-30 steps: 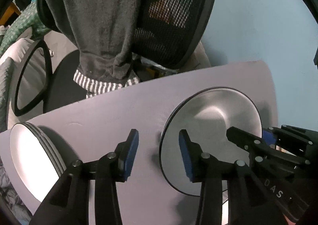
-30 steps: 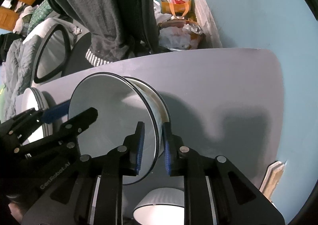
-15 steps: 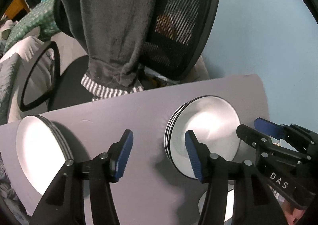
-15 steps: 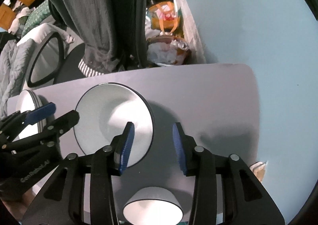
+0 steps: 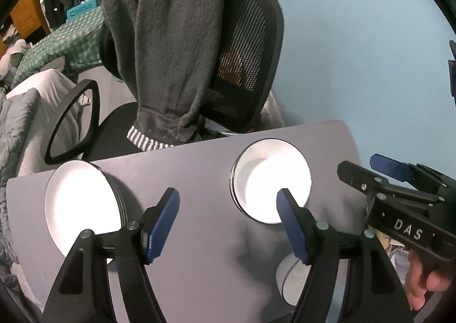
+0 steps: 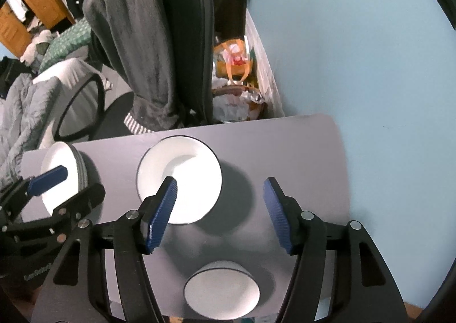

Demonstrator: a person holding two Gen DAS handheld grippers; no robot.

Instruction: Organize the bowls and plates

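Observation:
On the grey table (image 5: 199,169) sit two stacks of white, dark-rimmed plates. One stack (image 5: 79,203) is at the left (image 6: 59,174); the other (image 5: 270,180) is in the middle (image 6: 179,180). An upturned white bowl (image 6: 222,291) sits near the front edge, partly hidden in the left wrist view (image 5: 287,277). My left gripper (image 5: 228,220) is open and empty above the table between the stacks. My right gripper (image 6: 219,209) is open and empty above the table, just right of the middle stack; it also shows in the left wrist view (image 5: 370,169).
A black mesh office chair (image 5: 245,66) draped with a dark grey towel (image 5: 171,38) stands right behind the table. A blue wall (image 6: 356,52) runs along the table's right side. Bags and clutter (image 6: 236,89) lie on the floor by the wall. Bedding (image 6: 25,112) lies left.
My right gripper let go of the plate it held on edge; the plate now lies flat on the middle stack. Both grippers opened wider and pulled up and back.

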